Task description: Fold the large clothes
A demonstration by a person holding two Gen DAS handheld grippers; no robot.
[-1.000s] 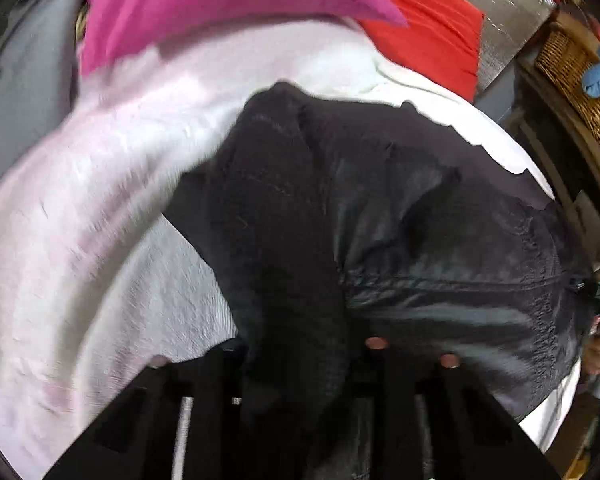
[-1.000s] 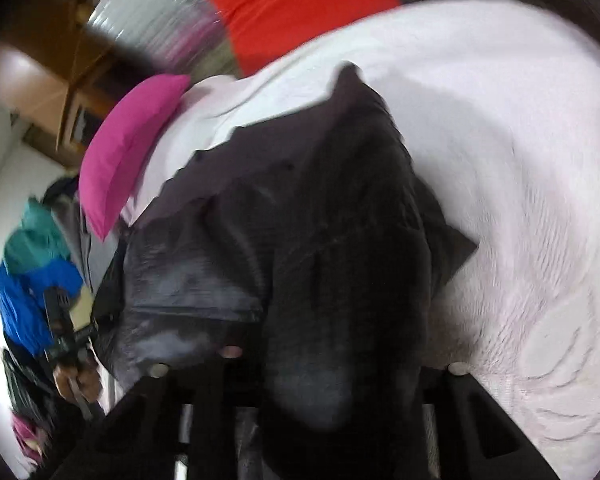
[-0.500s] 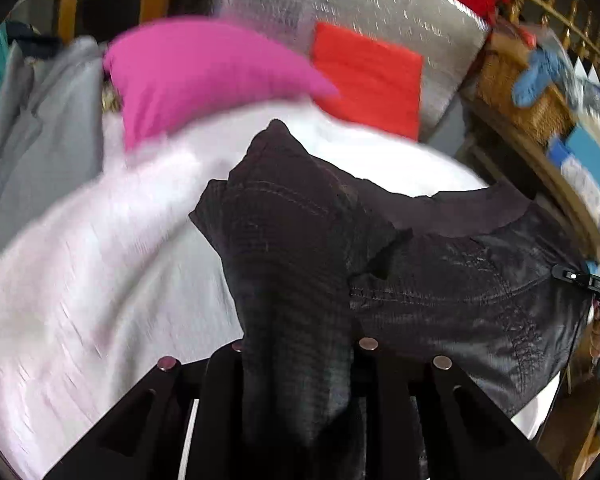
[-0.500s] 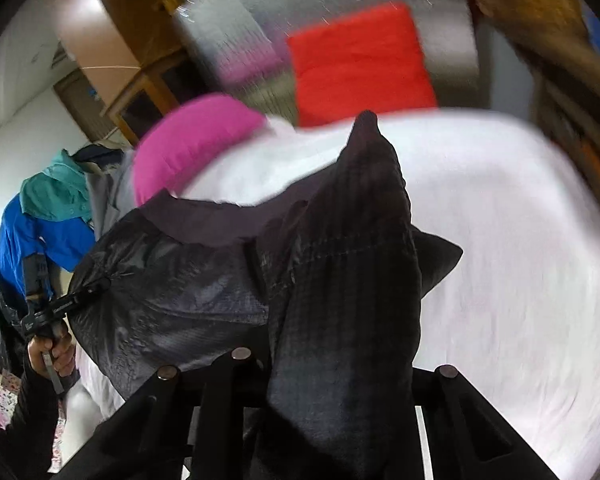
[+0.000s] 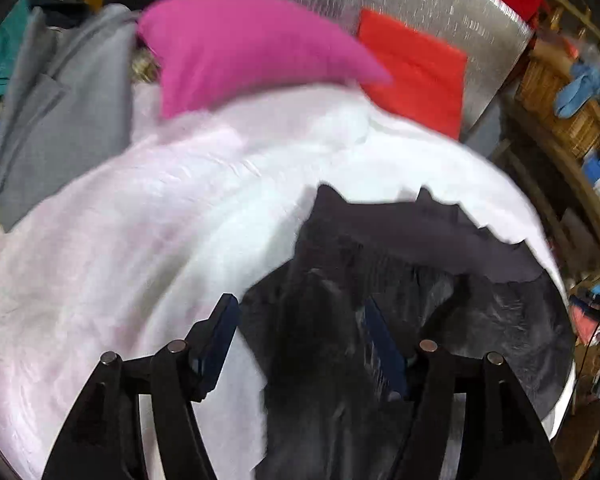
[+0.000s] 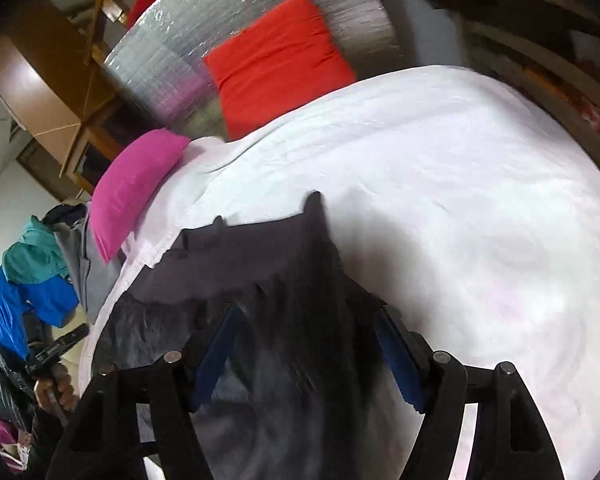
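Left wrist view sits close above the bed (image 5: pixel 180 220), angled steeply down along its gripper (image 5: pixel 300 332) toward the pink pillow (image 5: pixel 240 48) and the red cushion (image 5: pixel 416 76). Right wrist view looks down likewise from the bed's other side, past its gripper (image 6: pixel 306 344). Both share the black garment (image 6: pixel 260 264), bedsheet and headboard end.

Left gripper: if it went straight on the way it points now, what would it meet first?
Most likely the black garment lying on the white bedcover: the left gripper, just opened, has dark cloth between its fingers. Depth is blurred, so how near is unclear.
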